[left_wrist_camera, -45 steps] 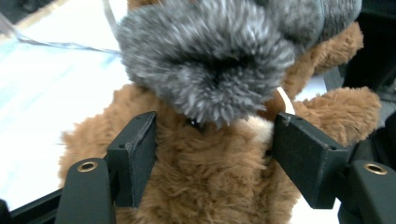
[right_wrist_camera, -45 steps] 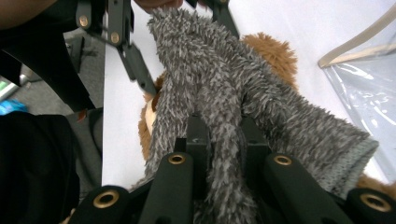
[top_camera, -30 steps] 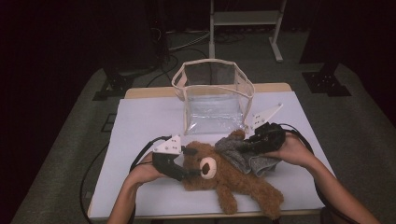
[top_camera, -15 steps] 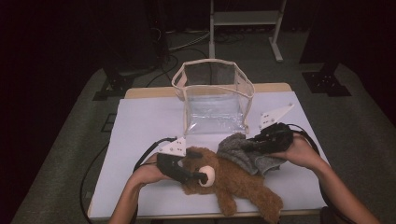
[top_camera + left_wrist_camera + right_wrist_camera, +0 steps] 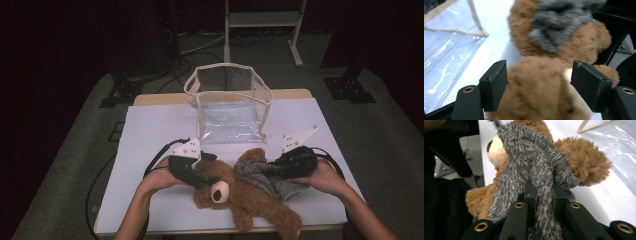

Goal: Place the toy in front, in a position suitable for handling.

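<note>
High view overhead, gripper views close, sharing teddy bear (image 5: 250, 197)

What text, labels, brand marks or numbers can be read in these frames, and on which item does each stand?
None: no readable text in any view.
Brown teddy bear: plain fur, no tag visible.
Grey fuzzy cloth: no label visible.
Clear bag: plain plastic with beige trim, no print.
Left gripper and right gripper: black, unmarked; their grey plates bear only holes.

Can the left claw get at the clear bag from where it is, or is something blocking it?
Probably not yet: the left claw straddles the teddy bear's head. The clear bag stands open just beyond.
</note>
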`<action>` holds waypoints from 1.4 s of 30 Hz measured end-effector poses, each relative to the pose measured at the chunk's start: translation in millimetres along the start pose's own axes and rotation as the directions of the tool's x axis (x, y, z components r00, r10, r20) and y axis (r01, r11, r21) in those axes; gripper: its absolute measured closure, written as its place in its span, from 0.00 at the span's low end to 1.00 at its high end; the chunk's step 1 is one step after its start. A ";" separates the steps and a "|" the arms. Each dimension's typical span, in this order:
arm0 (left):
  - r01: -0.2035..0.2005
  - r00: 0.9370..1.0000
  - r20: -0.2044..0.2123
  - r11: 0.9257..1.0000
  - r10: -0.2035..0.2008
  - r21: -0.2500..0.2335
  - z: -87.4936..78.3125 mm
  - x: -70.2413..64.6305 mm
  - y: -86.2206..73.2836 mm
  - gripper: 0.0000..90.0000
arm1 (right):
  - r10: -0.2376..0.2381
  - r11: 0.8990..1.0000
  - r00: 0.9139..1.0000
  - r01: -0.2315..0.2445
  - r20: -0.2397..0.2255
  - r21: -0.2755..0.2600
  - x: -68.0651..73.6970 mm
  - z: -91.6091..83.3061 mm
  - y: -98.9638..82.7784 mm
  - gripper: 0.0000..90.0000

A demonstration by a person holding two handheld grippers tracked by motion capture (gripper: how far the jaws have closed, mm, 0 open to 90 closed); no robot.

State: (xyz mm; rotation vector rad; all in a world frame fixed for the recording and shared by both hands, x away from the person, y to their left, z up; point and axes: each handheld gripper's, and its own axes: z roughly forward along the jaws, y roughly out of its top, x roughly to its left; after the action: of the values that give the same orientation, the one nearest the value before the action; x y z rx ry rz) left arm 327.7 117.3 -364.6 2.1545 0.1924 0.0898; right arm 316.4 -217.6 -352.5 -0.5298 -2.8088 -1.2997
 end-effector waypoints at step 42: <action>0.008 0.998 0.058 0.996 -0.013 0.085 3.9 -9.7 -11.7 0.35 | -0.019 1.000 0.997 0.020 0.080 -0.010 11.7 -24.0 -11.4 0.87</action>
State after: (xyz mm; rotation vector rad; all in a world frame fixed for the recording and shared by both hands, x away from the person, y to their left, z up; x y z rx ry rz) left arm 317.5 118.8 -376.5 2.2376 0.1760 0.0121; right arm 298.7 -238.7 -343.5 -0.5687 -2.8801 -1.3268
